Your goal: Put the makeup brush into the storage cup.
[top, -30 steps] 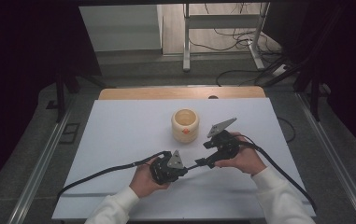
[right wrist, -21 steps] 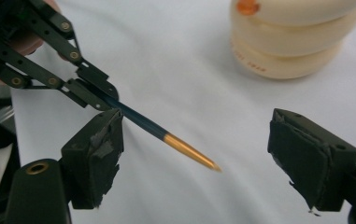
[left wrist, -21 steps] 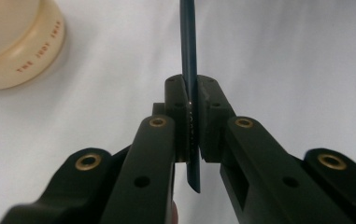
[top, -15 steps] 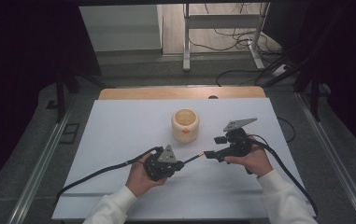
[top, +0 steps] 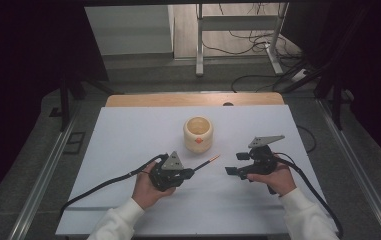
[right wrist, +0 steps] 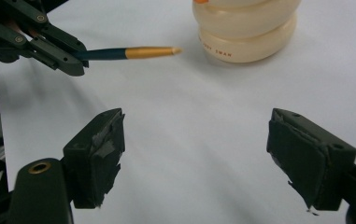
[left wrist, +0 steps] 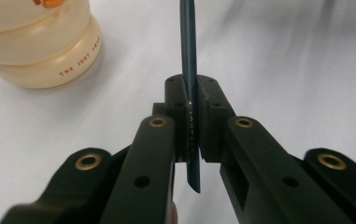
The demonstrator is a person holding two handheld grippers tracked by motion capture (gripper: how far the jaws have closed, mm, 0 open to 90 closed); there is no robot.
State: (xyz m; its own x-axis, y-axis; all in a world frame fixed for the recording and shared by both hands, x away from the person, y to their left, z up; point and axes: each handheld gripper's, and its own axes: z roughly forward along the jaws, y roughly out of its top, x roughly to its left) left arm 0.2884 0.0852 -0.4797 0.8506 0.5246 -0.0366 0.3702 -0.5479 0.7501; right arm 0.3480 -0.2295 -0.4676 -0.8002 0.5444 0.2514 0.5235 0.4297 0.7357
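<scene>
On the white table a cream holder stands upright; the right gripper waits beside it, jaws wide and empty. The left gripper clenches a pencil near its blunt end, tip toward the holder; so far back a grip could let it pivot or slip
</scene>
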